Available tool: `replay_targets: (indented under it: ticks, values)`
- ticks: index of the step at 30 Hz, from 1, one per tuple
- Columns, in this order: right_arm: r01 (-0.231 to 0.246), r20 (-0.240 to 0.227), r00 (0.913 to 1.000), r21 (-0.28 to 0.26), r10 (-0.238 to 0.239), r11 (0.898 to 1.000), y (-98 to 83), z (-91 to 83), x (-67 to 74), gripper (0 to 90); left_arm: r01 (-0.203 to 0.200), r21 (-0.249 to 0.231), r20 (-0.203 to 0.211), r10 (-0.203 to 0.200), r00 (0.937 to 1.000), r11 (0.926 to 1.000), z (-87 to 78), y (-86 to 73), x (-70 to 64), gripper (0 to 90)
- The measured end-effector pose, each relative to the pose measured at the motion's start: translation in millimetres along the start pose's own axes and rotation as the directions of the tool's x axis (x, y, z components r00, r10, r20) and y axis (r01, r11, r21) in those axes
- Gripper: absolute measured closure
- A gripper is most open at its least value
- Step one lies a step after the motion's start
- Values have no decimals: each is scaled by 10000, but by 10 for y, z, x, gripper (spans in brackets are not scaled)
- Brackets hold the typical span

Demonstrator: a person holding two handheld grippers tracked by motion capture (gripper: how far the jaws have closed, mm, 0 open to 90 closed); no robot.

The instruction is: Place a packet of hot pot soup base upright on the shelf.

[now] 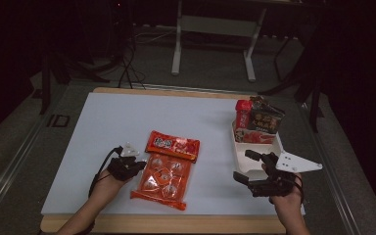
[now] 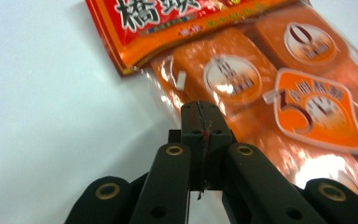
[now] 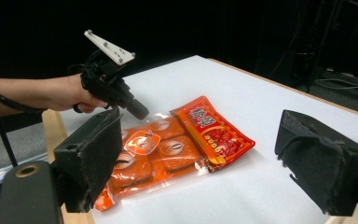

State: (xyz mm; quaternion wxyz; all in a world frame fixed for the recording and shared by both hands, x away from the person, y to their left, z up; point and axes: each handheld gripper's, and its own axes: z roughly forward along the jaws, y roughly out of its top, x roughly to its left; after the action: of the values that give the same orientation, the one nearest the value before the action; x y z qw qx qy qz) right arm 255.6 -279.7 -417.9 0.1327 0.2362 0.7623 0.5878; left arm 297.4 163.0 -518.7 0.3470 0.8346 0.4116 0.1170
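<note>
A clear packet of orange blocks (image 1: 163,179) lies flat on the white table top (image 1: 127,122), with a red snack packet (image 1: 172,145) overlapping its far end. My left gripper (image 1: 136,165) is shut, its tip at the clear packet's left edge. In the left gripper view the closed jaws (image 2: 200,116) point over the orange blocks (image 2: 242,79), and nothing shows between them. My right gripper (image 1: 241,164) stands open at the right, apart from both packets. Between its pads (image 3: 93,154) I see the clear packet (image 3: 154,154), the red packet (image 3: 214,130) and the left gripper (image 3: 137,109).
A white tray (image 1: 247,152) at the right holds several upright snack packets (image 1: 258,122), just beyond my right gripper. The table's wooden front edge (image 1: 166,224) runs below both hands. A stand's legs (image 1: 213,46) rise on the floor behind the table.
</note>
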Motion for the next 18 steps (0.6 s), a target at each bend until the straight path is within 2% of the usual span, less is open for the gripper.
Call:
replay_targets:
  ticks: [4,9,13,14,15,16,18]
  values:
    - [79,-68,9999,123,-78,9999,11,11,13,145,-248,232,305,241,9992,9994,-94,-99,-84,900]
    - [138,-124,9998,130,-137,9998,13,25,31,144,-75,303,527,59,9986,9995,-140,-167,-88,900]
    - [131,-143,9998,100,-130,9999,14,30,35,145,-129,375,636,105,9979,9992,-137,-187,-108,900]
    - [108,-162,9998,96,-107,9999,17,31,34,144,-377,549,979,322,9947,9978,-103,-209,-143,900]
    - [108,-162,9998,96,-107,9999,17,31,34,144,-377,549,979,322,9947,9978,-103,-209,-143,900]
    - [99,-141,9999,88,-98,9999,19,35,29,145,-478,685,813,422,9958,9965,-73,-221,-161,900]
    - [132,-111,9999,95,-131,9999,18,32,32,145,-380,700,831,322,9960,9968,-68,-220,-163,900]
